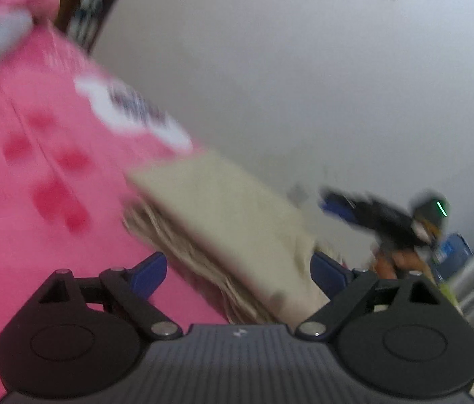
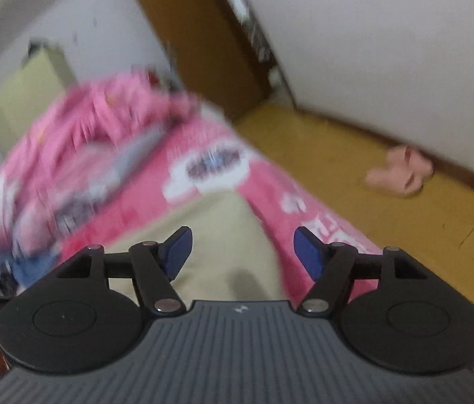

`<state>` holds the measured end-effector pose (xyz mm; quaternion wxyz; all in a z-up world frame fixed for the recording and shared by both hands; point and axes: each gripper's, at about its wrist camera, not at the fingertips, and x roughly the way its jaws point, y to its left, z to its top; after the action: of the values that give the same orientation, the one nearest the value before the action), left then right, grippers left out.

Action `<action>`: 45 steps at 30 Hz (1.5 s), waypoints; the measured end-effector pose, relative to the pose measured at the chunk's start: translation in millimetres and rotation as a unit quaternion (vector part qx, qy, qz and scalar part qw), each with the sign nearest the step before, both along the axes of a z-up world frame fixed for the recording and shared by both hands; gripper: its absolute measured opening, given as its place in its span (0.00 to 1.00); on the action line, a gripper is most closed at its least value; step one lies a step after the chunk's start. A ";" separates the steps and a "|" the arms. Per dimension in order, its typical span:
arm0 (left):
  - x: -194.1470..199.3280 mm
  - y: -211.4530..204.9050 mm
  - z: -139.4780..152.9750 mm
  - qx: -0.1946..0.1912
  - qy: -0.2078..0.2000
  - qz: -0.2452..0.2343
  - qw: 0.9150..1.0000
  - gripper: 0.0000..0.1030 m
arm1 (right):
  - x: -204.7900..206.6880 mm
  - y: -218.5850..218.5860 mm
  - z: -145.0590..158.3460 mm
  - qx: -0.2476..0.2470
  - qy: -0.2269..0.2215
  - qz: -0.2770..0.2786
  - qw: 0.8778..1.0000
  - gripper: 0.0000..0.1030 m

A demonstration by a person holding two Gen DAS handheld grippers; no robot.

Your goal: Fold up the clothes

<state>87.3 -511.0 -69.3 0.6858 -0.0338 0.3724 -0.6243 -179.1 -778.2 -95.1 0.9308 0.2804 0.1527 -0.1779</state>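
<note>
Nearest the lens, the left gripper (image 1: 238, 271) has its fingers (image 1: 149, 274) set wide apart around the folded beige garment (image 1: 216, 215), whether touching it the blur hides. The right gripper (image 2: 240, 252) likewise has its fingers apart above the same garment (image 2: 216, 235), gripping nothing. That garment lies on the pink bed cover (image 2: 270, 181). Risk: closing on only the top layers would likely drag the fold open; the stacked edge appears loose. Farther off, a heap of unfolded clothes (image 2: 102, 141) borders the work area and could snag. Slippers (image 2: 401, 171) lie on the floor (image 2: 354, 168) beyond.
</note>
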 end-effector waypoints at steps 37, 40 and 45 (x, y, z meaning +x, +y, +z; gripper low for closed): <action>5.6 -6.0 22.1 0.030 -0.087 0.102 0.990 0.80 | -43.9 238.8 -57.4 0.163 -0.113 -0.028 0.980 0.14; -16.7 37.9 52.6 0.007 -0.110 0.095 0.989 0.86 | -44.3 255.6 -46.7 0.145 -0.108 -0.044 0.983 0.18; -43.5 135.4 102.0 -0.043 -0.137 0.134 0.980 0.94 | -36.8 295.8 -11.9 0.088 -0.108 -0.033 0.990 0.34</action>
<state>43.8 -375.6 32.7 0.8058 -0.0272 0.2395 -0.5409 -215.9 -482.3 -107.0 0.9071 0.3839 0.0566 -0.1631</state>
